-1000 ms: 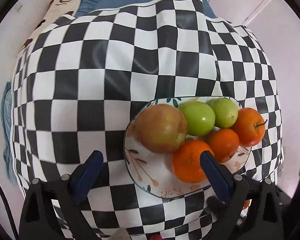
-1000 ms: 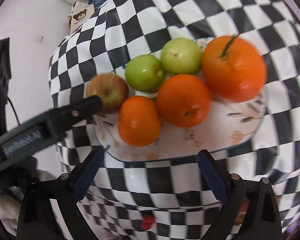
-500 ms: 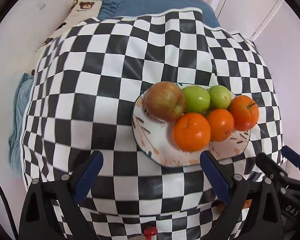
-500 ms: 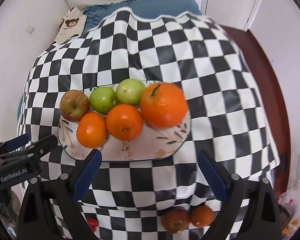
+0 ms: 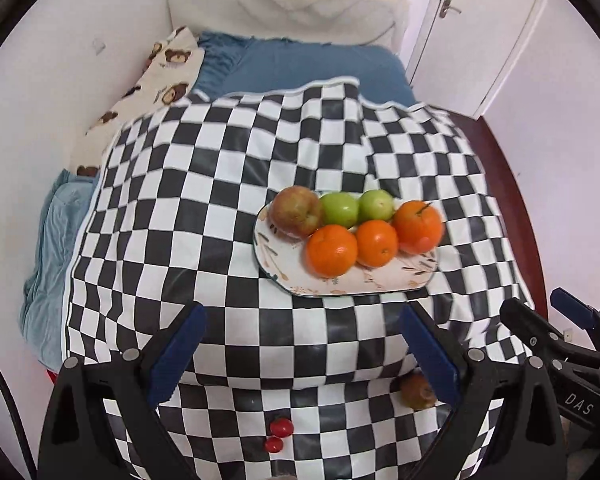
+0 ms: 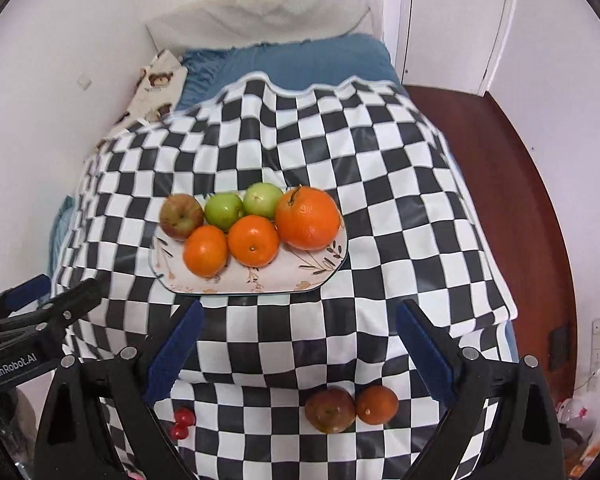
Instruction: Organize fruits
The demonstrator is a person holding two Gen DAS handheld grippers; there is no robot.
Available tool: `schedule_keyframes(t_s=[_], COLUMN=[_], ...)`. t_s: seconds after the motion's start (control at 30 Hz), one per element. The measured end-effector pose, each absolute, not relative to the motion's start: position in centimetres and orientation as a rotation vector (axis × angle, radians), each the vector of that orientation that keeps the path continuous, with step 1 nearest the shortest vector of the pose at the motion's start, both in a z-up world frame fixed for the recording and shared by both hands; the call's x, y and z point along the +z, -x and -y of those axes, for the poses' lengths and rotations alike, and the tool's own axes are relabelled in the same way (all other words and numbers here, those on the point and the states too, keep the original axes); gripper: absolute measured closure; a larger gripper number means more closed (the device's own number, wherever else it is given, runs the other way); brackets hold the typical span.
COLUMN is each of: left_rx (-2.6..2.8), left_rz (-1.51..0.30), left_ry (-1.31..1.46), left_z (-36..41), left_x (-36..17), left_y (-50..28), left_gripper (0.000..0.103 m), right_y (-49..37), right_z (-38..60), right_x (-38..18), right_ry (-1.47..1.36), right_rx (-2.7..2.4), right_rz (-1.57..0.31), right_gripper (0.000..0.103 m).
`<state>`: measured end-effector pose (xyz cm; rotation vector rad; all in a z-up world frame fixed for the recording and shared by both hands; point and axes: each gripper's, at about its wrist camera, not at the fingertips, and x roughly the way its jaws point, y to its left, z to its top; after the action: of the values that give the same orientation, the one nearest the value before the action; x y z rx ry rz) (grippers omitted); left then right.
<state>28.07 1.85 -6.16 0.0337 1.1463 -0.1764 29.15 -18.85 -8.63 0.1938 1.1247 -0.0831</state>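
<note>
Both grippers have pulled back and up from the fruit over the last second: the white oblong floral-patterned plate (image 6: 320,276), which filled the views before, now sits small in the middle of the black-and-white checkered cloth (image 6: 380,200) spread over the bed.

The left gripper (image 5: 300,344) and the right gripper (image 6: 296,340) both hang with jaws spread wide and nothing between them.

On the plate a red-green apple (image 6: 181,216) lies at the left end. Two green round fruits (image 6: 224,211) sit along the far rim, two small oranges (image 6: 253,241) along the near side, and one large stemmed orange (image 6: 308,218) at the right end.

Near the cloth's front edge, off the plate, rest a dark reddish apple (image 6: 329,410) touching a small dark orange (image 6: 377,405), and some small red cherry-like fruits (image 6: 181,424) further left.

The plate looks arranged, so the step in hand is probably the retreat before fetching the strays. Next, the right gripper would need to drop toward the front edge and straddle the reddish apple without nudging its neighbour.
</note>
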Motion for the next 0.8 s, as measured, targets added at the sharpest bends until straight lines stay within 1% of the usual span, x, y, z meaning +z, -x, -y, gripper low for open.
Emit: schedule_keyframes(t_s=[0.2, 0.33, 0.47, 0.57, 0.67, 0.8], left_rx=[-0.201, -0.206, -0.216, -0.230, -0.253, -0.247], left_rz=[-1.109, -1.098, -1.117, -1.140, -1.200, -1.280], left_ry=[-0.035, -0.031, -0.022, -0.033, -0.039, -0.099], left_z=[-1.1, -0.9, -0.5, 0.2, 1.6, 4.2], left_x=[-4.1, -3.5, -4.1, -5.3, -7.8, -12.1], left_y=[-25.1, -23.2, -21.9, -21.4, -21.0, -20.7], left_gripper=[0.004, 0.004, 0.004, 0.004, 0.004, 0.003], right_y=[-26.1, -24.3, -22.5, -21.5, -20.5, -19.3], right_z=[19.2, 19.6, 20.4, 21.6, 23.3, 26.1], right_x=[-5.6, -4.8, -4.7, -5.8, -8.3, -13.3], right_ry=[-0.214, -0.232, -0.273, -0.309, -0.355, -0.435], right_rx=[-0.068, -0.061, -0.054, -0.062, -0.080, -0.112], right_rz=[-1.068, -1.052, -1.055, -1.084, -1.143, -1.250], right_gripper=[0.005, 0.005, 0.005, 0.005, 0.005, 0.004])
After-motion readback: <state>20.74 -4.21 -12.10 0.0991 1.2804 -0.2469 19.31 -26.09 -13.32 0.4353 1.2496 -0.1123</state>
